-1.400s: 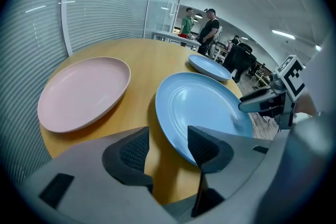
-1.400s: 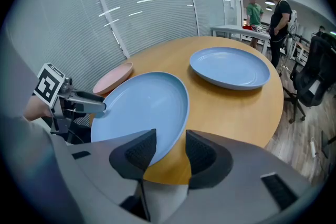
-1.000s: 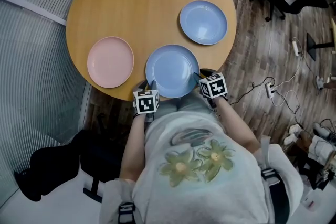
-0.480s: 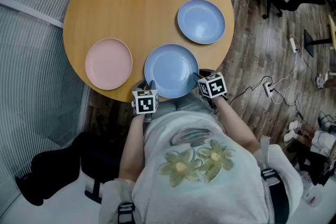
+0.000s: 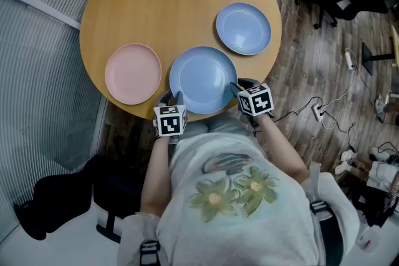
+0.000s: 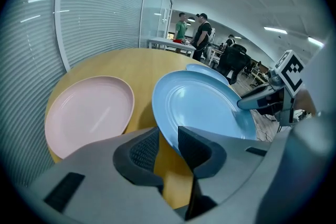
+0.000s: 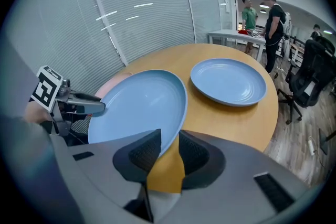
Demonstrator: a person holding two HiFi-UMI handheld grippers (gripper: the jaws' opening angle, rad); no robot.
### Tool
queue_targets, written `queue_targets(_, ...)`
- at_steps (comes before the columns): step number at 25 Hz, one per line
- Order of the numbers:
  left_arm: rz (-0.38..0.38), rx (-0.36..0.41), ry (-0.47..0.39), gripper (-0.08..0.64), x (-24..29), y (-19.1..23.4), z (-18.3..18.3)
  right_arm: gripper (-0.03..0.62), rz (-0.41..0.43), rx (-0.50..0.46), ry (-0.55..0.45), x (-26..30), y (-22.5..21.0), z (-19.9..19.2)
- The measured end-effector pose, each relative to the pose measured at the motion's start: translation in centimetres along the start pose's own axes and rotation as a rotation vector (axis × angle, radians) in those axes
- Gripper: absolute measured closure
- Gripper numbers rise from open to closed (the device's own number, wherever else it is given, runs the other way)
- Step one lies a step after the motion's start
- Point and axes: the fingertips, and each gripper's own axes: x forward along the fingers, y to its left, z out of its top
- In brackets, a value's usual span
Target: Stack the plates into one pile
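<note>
Levelness is needed: the middle blue plate is clamped at its near rim, above the worktop edge, by the fingers of the left gripper and right gripper. It is best lowered centred onto the pink plate.

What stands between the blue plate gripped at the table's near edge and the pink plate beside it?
Nothing visible does. Only a strip of bare table shows between the near blue plate and the pink plate, whose rims are apart. The far blue plate lies on the other side.
</note>
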Motion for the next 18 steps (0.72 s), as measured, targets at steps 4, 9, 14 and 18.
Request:
queue_targets(4, 0.030, -0.021, -0.034, 0.434, -1.6, 1.1, 0.5, 0.468, 0.021, -0.031, -0.018, -0.4, 1.4, 1.4)
queue_targets(9, 0.083, -0.069, -0.077, 0.440, -3.9, 3.0, 0.7, 0.468, 0.063, -0.076, -0.034, -0.6, 3.9, 3.1)
queue_targets(14, 0.143, -0.138, -0.100, 0.442, -6.1, 5.3, -0.7, 0.468, 0.109, -0.154, -0.025, 0.6, 6.7, 4.5)
queue_targets(18, 0.187, -0.190, -0.095, 0.442, -7.5, 6.5, -2.5, 0.468, 0.149, -0.211, -0.008, 1.3, 8.9, 4.9)
